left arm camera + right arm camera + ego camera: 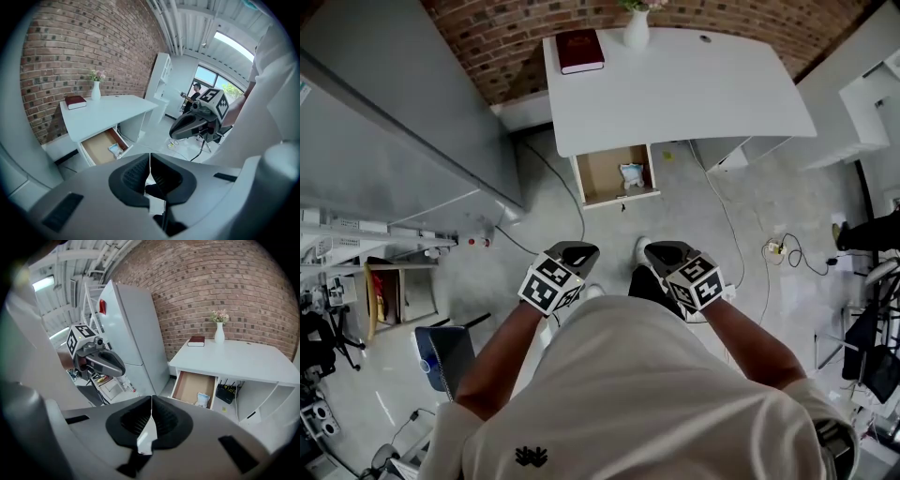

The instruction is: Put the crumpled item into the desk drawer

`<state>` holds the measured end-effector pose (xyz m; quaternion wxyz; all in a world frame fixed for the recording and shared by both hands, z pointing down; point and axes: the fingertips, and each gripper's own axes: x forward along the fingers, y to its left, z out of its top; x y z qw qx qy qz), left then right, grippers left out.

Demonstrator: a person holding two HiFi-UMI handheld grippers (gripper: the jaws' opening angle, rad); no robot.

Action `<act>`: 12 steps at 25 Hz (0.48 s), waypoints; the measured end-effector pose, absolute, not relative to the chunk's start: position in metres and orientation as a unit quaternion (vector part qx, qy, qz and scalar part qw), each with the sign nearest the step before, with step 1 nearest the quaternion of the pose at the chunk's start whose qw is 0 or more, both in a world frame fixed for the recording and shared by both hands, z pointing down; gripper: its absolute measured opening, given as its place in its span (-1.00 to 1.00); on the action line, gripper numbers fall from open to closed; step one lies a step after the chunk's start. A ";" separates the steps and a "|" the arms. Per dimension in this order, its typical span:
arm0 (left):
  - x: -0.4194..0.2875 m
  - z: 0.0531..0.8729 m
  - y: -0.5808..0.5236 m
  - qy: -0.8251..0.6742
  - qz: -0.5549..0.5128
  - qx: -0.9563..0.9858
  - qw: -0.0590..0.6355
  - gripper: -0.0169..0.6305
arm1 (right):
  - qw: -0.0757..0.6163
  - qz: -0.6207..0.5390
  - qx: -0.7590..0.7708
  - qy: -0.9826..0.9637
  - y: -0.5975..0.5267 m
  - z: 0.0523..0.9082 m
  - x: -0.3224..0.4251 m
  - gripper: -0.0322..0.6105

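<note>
Lying in the open desk drawer point(598, 176), close by its right wall: the crumpled item point(631, 174), pale white with bluish patches, bunched and creased. Sits alone on the drawer's brown floor. Shows again as a small pale wad in the left gripper view point(115, 149) and the right gripper view point(203, 399), at the same side of the drawer.

Standing out from under the front edge of the white desk point(694, 89), toward its left corner: the drawer itself, with a thin pale rim. On the desktop, at the back left corner, a dark red book point(579, 50); just beside it along the back edge, a white vase point(637, 30) holding a few small flowers point(219, 315).

Held low before the person's torso, well apart from the desk and side by side: left gripper point(578, 249) and right gripper point(666, 251). Jaws pressed together on each, gripping nothing.
</note>
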<state>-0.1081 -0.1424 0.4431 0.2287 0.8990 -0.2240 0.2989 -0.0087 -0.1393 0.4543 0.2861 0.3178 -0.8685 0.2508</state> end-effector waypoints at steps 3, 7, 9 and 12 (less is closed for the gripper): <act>-0.121 0.437 -0.131 -0.227 0.291 0.902 0.224 -0.87 | 0.289 0.245 0.318 -0.869 -0.127 0.451 -0.022 -0.80; -0.135 0.426 -0.121 -0.229 0.278 0.908 0.216 -0.87 | 0.293 0.230 0.319 -0.872 -0.114 0.442 -0.037 -0.81; -0.143 0.420 -0.114 -0.229 0.273 0.910 0.214 -0.87 | 0.292 0.225 0.322 -0.872 -0.109 0.436 -0.045 -0.81; -0.154 0.416 -0.098 -0.230 0.266 0.911 0.214 -0.87 | 0.290 0.218 0.325 -0.874 -0.097 0.429 -0.054 -0.81</act>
